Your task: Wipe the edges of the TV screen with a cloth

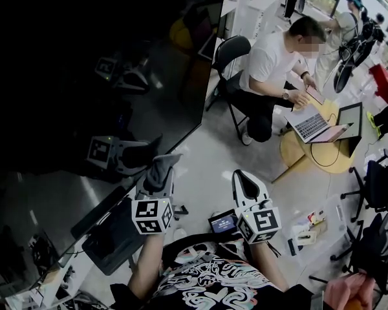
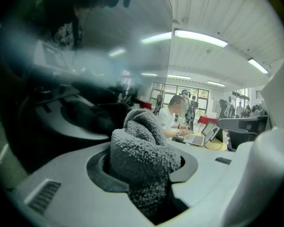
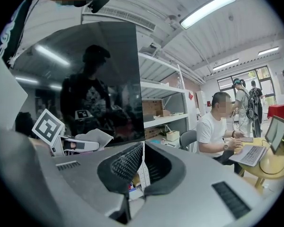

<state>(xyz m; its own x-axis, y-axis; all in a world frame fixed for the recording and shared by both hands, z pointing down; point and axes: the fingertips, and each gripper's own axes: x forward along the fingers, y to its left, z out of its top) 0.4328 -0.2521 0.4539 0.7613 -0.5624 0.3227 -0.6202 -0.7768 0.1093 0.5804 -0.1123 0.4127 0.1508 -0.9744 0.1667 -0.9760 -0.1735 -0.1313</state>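
between the jaws of the left gripper (image 1: 158, 173), a bunched grey cloth (image 2: 142, 150) was clamped tight.
the cloth sat right by the lower edge of the dark tv screen (image 1: 84, 57); whether it touched could not be told. the right gripper (image 3: 141, 148) hung just beside the left, clear of the screen, its jaws closed together on nothing. well behind, a seated person (image 1: 271, 70) leaned over a laptop (image 1: 313, 124) on a round worktop (image 1: 291, 150).

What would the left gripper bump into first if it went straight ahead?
Probably the TV screen, near its edge. The left gripper points at it, and its grey cloth would touch first.
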